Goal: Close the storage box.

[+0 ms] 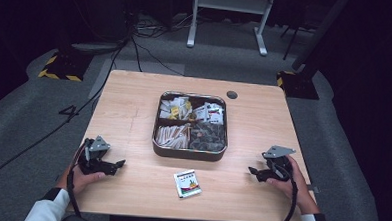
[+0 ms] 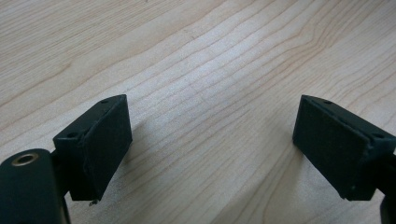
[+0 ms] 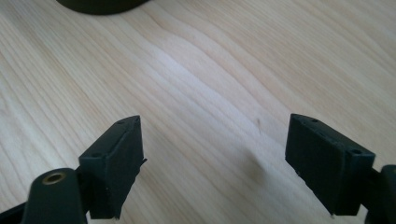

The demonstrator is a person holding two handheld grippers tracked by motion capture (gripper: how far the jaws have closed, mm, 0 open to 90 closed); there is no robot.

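Note:
A dark metal tray (image 1: 189, 153) with four compartments of packets and sachets sits mid-table. A single white packet (image 1: 187, 183) with red and green print lies on the wood in front of it. My left gripper (image 1: 117, 164) rests low at the near left, jaws wide open over bare wood (image 2: 212, 140), holding nothing. My right gripper (image 1: 254, 171) rests at the near right, likewise open over bare wood (image 3: 212, 154); the tray's dark edge (image 3: 100, 5) shows at the top of the right gripper view.
A small dark round cap (image 1: 231, 95) lies near the table's back right. Bare wood lies on both sides of the tray. Cables (image 1: 73, 120) run across the grey floor at the left, and a white stand (image 1: 228, 22) is behind the table.

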